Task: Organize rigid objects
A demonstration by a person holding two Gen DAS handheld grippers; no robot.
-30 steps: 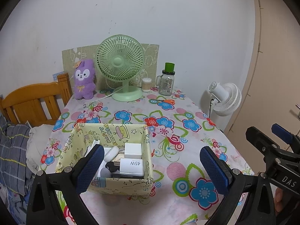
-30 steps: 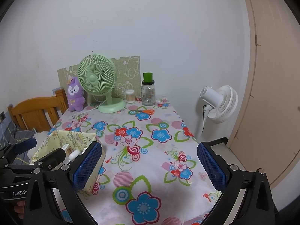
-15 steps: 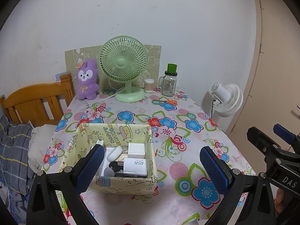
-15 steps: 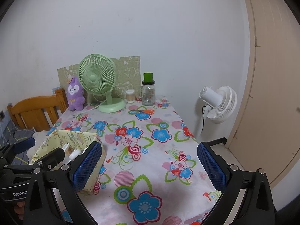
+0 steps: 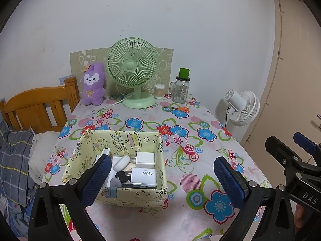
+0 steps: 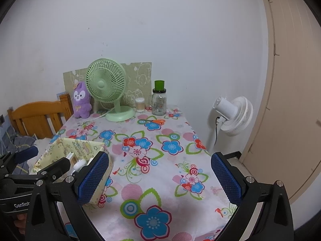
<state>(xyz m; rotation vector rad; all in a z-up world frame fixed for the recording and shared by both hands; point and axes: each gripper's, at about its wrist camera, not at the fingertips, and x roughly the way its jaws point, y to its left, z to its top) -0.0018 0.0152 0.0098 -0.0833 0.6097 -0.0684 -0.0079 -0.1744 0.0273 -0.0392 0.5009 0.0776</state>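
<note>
1. A table under a flower-print cloth [image 5: 152, 120] meets the white wall, frame top.
2. The yellow patterned fabric box [image 5: 128, 195] of white chargers [image 5: 144, 176] sits lower left.
3. Bare cloth fills the right side.
4. The left gripper [image 5: 160, 180] and right gripper [image 6: 160, 177] both gape, holding nothing.

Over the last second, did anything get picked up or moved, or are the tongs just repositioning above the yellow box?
Nothing was taken hold of or let go. The left tongs drew back and rose slightly, so the yellow box sits a little higher and further off in the left wrist view. The right tongs barely shifted. Both stay open and empty. The chargers in the box, the green fan, jar and scissors have not moved.
</note>
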